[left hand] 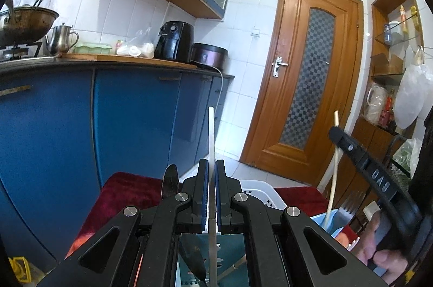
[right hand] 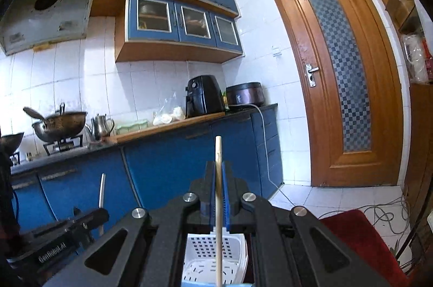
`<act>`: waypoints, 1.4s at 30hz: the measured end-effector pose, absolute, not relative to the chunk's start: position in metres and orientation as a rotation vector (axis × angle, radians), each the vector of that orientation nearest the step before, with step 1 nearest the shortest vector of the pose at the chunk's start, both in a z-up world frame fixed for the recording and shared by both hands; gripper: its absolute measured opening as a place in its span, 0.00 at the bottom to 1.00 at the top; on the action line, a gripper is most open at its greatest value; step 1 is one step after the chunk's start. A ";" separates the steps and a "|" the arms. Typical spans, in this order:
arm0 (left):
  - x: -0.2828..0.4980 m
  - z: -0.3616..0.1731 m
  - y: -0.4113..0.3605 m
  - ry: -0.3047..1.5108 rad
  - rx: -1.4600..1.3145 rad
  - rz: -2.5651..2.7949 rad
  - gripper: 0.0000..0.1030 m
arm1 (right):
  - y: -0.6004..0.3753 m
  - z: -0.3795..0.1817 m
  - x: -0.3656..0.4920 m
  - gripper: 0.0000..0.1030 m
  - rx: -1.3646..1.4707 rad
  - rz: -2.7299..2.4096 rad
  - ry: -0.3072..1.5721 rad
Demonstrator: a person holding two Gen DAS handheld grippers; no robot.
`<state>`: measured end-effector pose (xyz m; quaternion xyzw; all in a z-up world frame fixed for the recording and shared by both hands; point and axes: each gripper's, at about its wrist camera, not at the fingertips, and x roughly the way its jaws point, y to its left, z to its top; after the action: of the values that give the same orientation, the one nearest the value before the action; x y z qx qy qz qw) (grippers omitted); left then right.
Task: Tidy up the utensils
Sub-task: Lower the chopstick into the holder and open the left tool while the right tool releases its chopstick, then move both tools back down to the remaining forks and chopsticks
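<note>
white stick [left hand: 211, 141]: thin, upright, clamped in left jaws
wood chopstick [right hand: 218, 178]: pale, upright, clamped in right jaws
fork [left hand: 349, 208]: tines up, in blue holder [left hand: 322, 220]

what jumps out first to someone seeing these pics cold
Each claw pinches one upright chopstick: the left claw a white chopstick, the right claw a wooden chopstick. Below sits a white basket on red cloth; behind stands a wooden door.

home kitchen | gas stove w/ wok [right hand: 61, 122] | blue cabinets [right hand: 167, 160] | air fryer [left hand: 174, 39]
</note>
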<state>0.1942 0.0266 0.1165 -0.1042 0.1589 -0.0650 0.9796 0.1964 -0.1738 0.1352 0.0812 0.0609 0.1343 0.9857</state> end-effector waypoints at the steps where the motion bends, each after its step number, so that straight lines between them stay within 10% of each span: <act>1: 0.194 0.116 0.026 0.321 -0.208 -0.133 0.04 | -0.173 0.134 0.197 0.06 0.161 0.272 0.127; 11: 0.195 0.112 0.013 0.374 -0.195 -0.180 0.07 | -0.187 0.124 0.187 0.27 0.228 0.319 0.217; 20: 0.181 0.122 0.005 0.386 -0.190 -0.186 0.28 | -0.205 0.137 0.167 0.32 0.321 0.370 0.241; 42: 0.108 0.148 0.002 0.440 -0.143 -0.203 0.29 | -0.209 0.155 0.092 0.33 0.364 0.405 0.342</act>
<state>0.1080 0.0023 0.1481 -0.0710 0.2175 -0.1006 0.9683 0.0920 -0.2091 0.1548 0.1787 0.1681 0.1989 0.9488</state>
